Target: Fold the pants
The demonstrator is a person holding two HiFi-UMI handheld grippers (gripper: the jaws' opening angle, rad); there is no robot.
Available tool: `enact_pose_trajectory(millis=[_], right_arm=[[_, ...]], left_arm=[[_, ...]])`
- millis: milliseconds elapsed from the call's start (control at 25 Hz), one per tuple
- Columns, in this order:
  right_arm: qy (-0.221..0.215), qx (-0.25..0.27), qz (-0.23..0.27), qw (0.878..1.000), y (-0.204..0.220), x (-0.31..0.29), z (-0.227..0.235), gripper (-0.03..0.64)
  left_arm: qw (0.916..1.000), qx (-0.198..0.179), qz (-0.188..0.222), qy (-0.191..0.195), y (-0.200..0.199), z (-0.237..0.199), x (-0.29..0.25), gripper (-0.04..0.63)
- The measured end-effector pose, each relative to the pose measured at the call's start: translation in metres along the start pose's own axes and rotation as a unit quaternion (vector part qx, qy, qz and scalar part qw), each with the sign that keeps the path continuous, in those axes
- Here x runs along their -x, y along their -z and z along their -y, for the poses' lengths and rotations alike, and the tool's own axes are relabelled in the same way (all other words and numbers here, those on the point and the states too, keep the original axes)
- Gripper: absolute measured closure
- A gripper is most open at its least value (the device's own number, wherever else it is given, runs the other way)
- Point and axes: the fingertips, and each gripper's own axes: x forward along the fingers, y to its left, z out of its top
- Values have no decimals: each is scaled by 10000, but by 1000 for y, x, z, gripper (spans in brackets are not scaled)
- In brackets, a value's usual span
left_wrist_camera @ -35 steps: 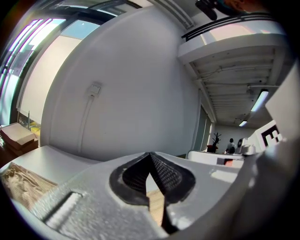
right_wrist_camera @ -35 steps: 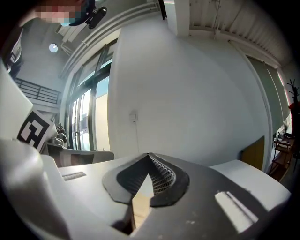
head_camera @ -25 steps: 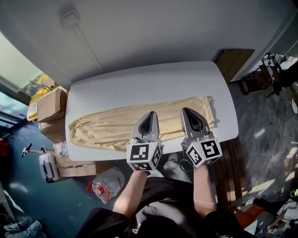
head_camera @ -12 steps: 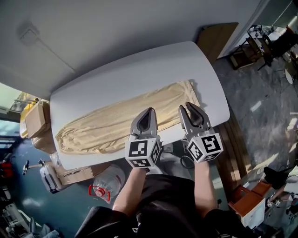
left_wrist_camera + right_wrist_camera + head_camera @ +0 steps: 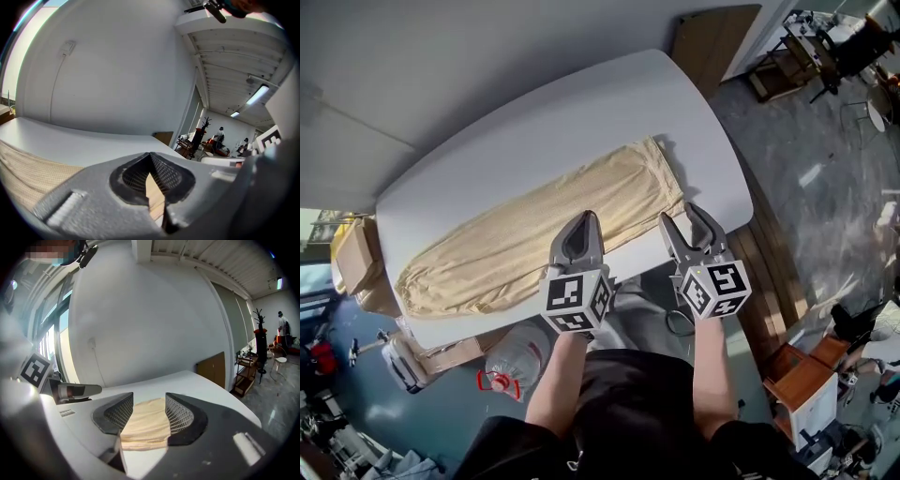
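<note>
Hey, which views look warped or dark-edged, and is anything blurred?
Both gripper views are fisheye, with black corners and a bowed wall; the right gripper view has a mosaic patch top left; the head view is evenly lit, the pants sharp.

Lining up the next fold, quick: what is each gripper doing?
Left gripper: closed, holding nothing.
Right gripper: jaws opening, nothing gripped; pants lie just ahead.

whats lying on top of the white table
Tan pants, laid flat along the table. The tabletop beneath them is covered, so anything under the pants cannot be seen.
</note>
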Motion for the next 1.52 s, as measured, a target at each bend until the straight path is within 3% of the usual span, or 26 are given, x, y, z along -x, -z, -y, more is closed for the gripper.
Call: enact_pose_trajectory(millis=[320, 880, 1160, 1320, 1520], right_arm=[[382, -299, -836, 9953, 54, -15, 57, 345], [403, -615, -1950, 9780, 117, -64, 98, 329], [494, -242, -2512, 9664, 127, -72, 99, 456], [409, -320, -2555, 9654, 128, -73, 90, 536], [362, -399, -2413, 9689, 118, -71, 85, 551]], left_arm=[[9990, 97, -425, 3, 42, 14, -33, 592], [9950, 249, -937, -227, 93, 13, -69, 592], [9948, 293, -937, -287, 92, 8, -69, 592], [9948, 300, -909, -340, 89, 2, -63, 592], [9953, 314, -816, -412, 80, -6, -53, 592]])
